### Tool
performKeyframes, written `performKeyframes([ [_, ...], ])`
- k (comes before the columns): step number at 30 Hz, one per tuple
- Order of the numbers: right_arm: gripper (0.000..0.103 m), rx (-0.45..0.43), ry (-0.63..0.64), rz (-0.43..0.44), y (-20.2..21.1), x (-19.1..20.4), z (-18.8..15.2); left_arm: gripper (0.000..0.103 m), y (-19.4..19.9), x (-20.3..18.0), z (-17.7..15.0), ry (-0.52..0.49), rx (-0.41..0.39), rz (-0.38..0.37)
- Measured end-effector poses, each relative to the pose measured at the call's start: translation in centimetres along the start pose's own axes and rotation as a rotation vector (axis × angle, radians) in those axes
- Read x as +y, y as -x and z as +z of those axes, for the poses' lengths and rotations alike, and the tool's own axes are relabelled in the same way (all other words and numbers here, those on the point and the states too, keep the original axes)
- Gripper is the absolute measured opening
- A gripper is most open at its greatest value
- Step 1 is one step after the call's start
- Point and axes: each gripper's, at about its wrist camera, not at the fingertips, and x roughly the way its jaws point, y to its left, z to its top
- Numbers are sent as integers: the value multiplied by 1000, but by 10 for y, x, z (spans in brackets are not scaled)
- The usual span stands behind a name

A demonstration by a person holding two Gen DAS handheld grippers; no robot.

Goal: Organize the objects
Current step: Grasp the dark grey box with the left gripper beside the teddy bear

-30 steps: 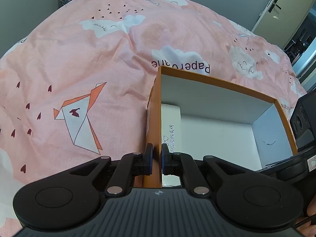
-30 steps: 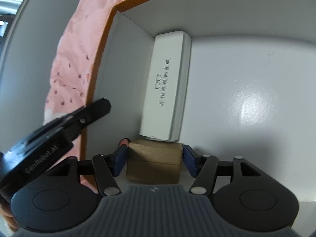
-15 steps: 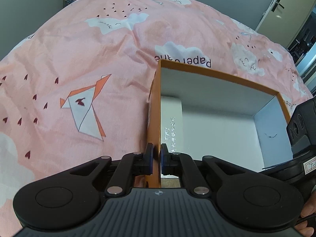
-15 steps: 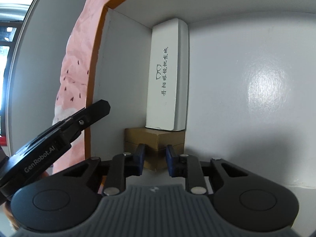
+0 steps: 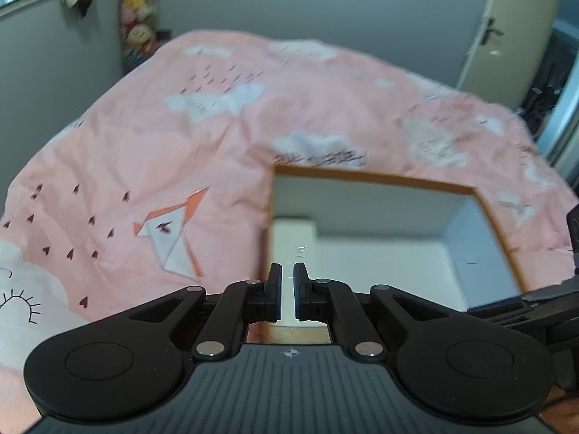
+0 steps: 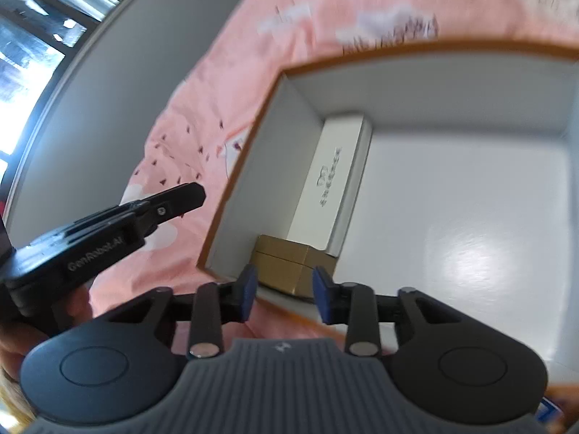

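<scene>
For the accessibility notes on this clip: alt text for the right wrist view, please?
An orange-edged box with a white interior sits on a pink bedspread, holding a long white carton and a small brown box along its left wall. The right tool hovers above, opening, nothing between its pads.

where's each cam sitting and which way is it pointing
Left wrist: on the left hand-held gripper, jaws shut, angled down across the pink bedspread at the orange box.
Right wrist: on the right hand-held gripper, jaws opening and empty, angled down into the box beside a hand.
Shared: orange box, white carton, bedspread; the right view also shows the left gripper and a brown carton.
</scene>
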Motion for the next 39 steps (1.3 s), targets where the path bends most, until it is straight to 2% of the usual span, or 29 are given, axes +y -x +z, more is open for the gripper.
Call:
performKeyframes([
  [3, 40, -77, 54, -54, 32, 4, -22, 7, 21, -18, -11, -25, 4, -82],
  [5, 46, -126, 83, -95, 53, 4, -39, 7, 31, -32, -23, -49, 20, -132],
  [8, 46, -177, 104, -131, 78, 4, -66, 7, 40, -50, -46, -71, 65, -199],
  [11, 46, -216, 129, -198, 97, 2, -99, 7, 43, -61, -70, -65, 117, -249],
  [13, 46, -240, 118, -225, 106, -3, -115, 7, 43, -67, -84, -65, 145, -256],
  [17, 46, -232, 68, -289, 112, -20, -145, 7, 42, -79, -109, -76, 207, -282],
  [21, 46, -190, 0, -291, 114, -35, -173, 8, 36, -83, -127, -38, 274, -330],
  [25, 46, -140, -91, -271, 113, -49, -195, 19, 37, -84, -138, -3, 293, -329],
  [30, 48, -134, -167, -244, 107, -59, -201, 31, 30, -80, -140, 77, 306, -362],
  [32, 48, -148, -183, -251, 108, -61, -201, 43, 26, -75, -139, 128, 296, -367],
  [35, 47, -157, -213, -263, 108, -66, -200, 47, 21, -76, -133, 149, 272, -376],
  [39, 47, -146, -245, -252, 103, -74, -198, 49, 7, -83, -129, 128, 303, -381],
])
